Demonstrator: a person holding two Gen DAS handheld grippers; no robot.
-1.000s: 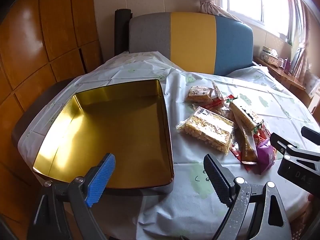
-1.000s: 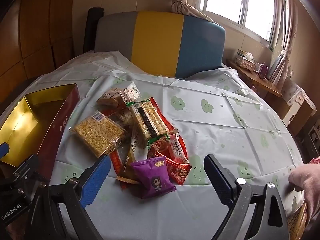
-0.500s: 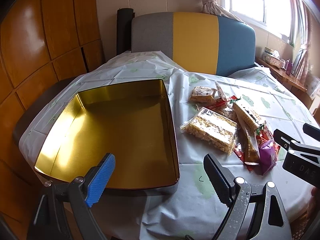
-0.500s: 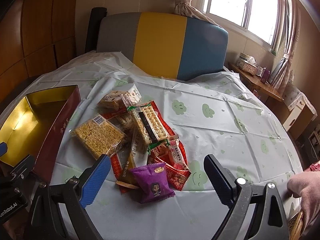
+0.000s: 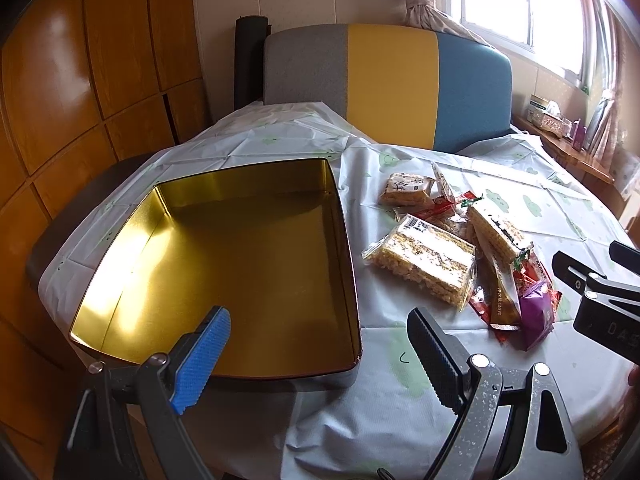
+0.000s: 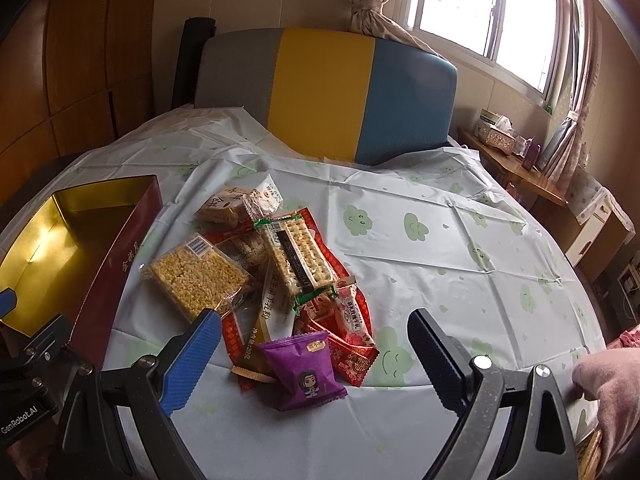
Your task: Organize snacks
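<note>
An empty gold-lined tin (image 5: 224,256) with dark red sides (image 6: 116,272) lies on the table's left. A pile of snack packets lies to its right: a rice-crisp block (image 6: 198,278) (image 5: 424,258), a cracker pack (image 6: 300,256), a purple pouch (image 6: 306,370) (image 5: 536,314) at the pile's near edge, and red packets (image 6: 352,344). My left gripper (image 5: 316,346) is open and empty over the tin's near right corner. My right gripper (image 6: 314,352) is open and empty, just above the purple pouch.
The round table has a white cloth with green prints (image 6: 440,248). A grey, yellow and blue chair back (image 6: 328,92) stands behind it. Wooden panels (image 5: 80,92) are at the left. A gloved hand (image 6: 608,396) rests at the table's near right edge.
Both grippers have drawn slightly higher and back; the tin and snack pile sit a little farther in view. Nothing has been picked up.
</note>
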